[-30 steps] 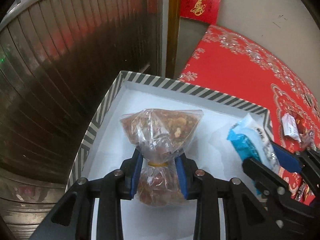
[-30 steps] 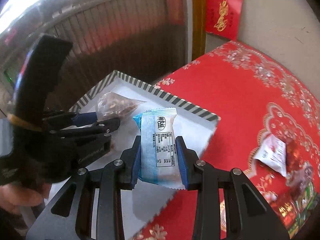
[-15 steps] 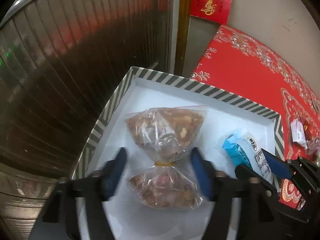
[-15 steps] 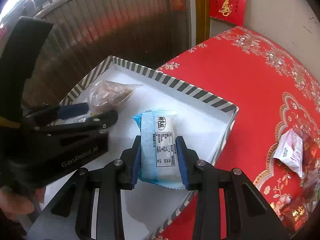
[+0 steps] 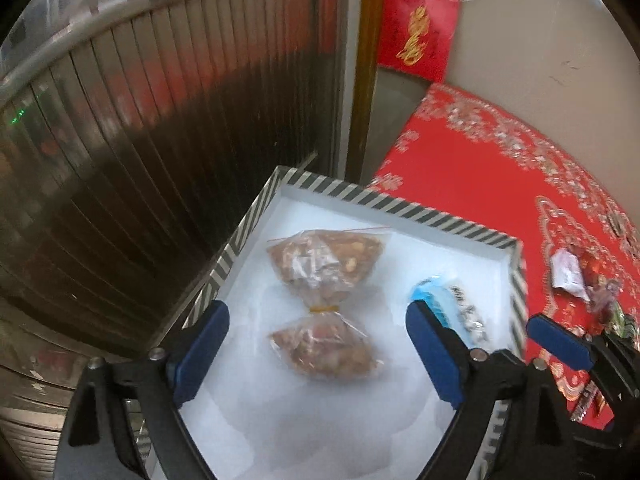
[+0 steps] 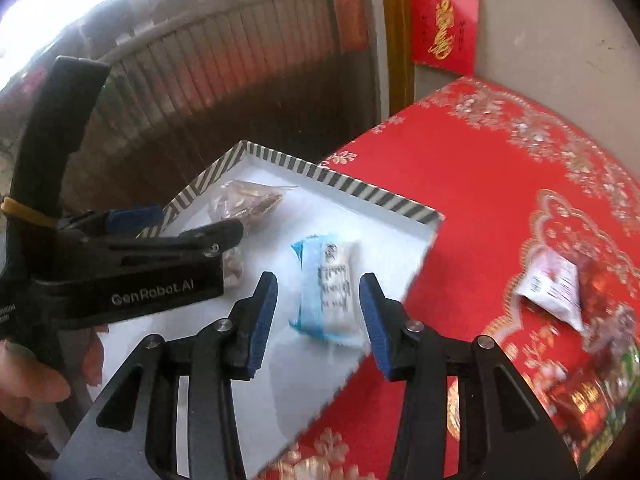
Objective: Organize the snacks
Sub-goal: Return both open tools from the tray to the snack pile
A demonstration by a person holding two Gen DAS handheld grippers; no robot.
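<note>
A clear bag of brown snacks (image 5: 324,304), tied at the waist with a yellow band, lies flat in a white box with a striped rim (image 5: 396,206). My left gripper (image 5: 316,354) is above it, jaws opening wide, the bag loose between them and untouched. A blue and white wrapped snack (image 6: 330,288) lies in the same box (image 6: 344,186) to the right. My right gripper (image 6: 318,318) is over it with jaws opening; both pads stand clear of the wrapper. The bag (image 6: 248,200) shows partly behind the left gripper in the right wrist view.
The box sits at the left edge of a table with a red patterned cloth (image 6: 480,184). Several loose snack packets (image 6: 552,284) lie on the cloth at the right. A dark slatted wall (image 5: 140,140) stands past the box's left side. A hand (image 6: 28,384) holds the left gripper.
Both grippers have let go: the left released the tied bag and opened wide, the right released the blue wrapped snack. Both snacks now lie in the box, and both grippers have drawn back a little.
</note>
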